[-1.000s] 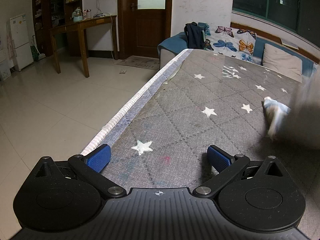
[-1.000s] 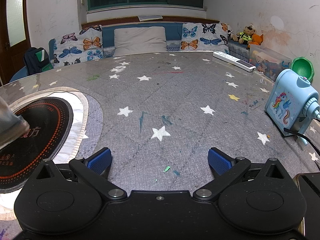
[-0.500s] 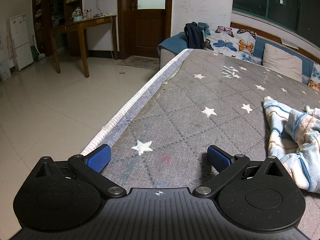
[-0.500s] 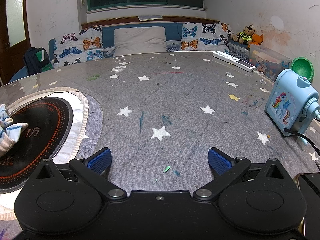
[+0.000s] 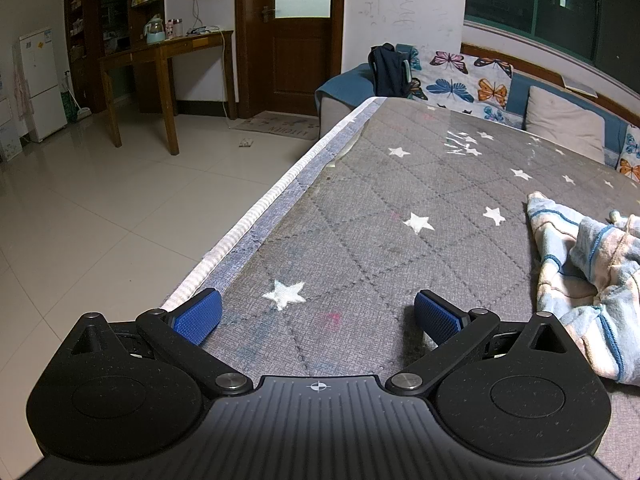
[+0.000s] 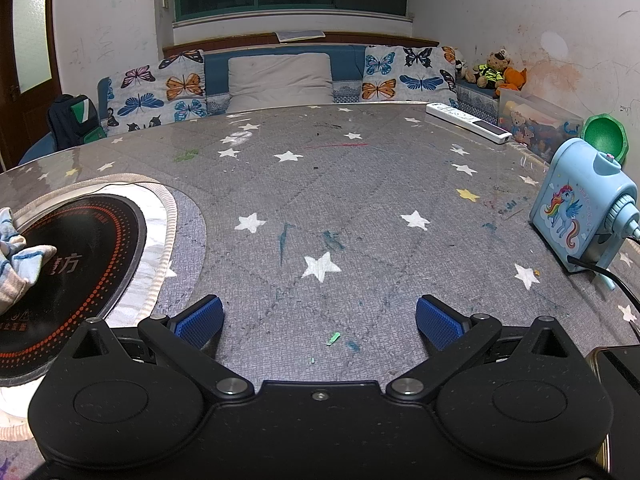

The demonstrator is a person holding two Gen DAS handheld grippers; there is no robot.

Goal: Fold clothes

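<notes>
A crumpled garment [image 5: 588,276], pale with blue stripes, lies in a heap on the grey star-patterned table cover [image 5: 360,200], at the right edge of the left wrist view. My left gripper [image 5: 318,312] is open above the cover near the table's left edge, to the left of the heap and apart from it. In the right wrist view a corner of the same garment [image 6: 18,264] shows at the far left, lying over the black round cooktop [image 6: 80,248]. My right gripper [image 6: 320,320] is open over bare cover, well right of the garment.
A blue unicorn pencil sharpener [image 6: 580,216] with a cord stands at the right. A white remote [image 6: 468,122] lies at the back right. A dark phone [image 6: 616,376] lies at the near right. A cushioned bench [image 6: 280,80] runs behind the table; tiled floor [image 5: 100,220] lies off its left edge.
A blurred garment came down onto the table one second ago and now lies still in a heap between the two grippers. Neither gripper has moved.
</notes>
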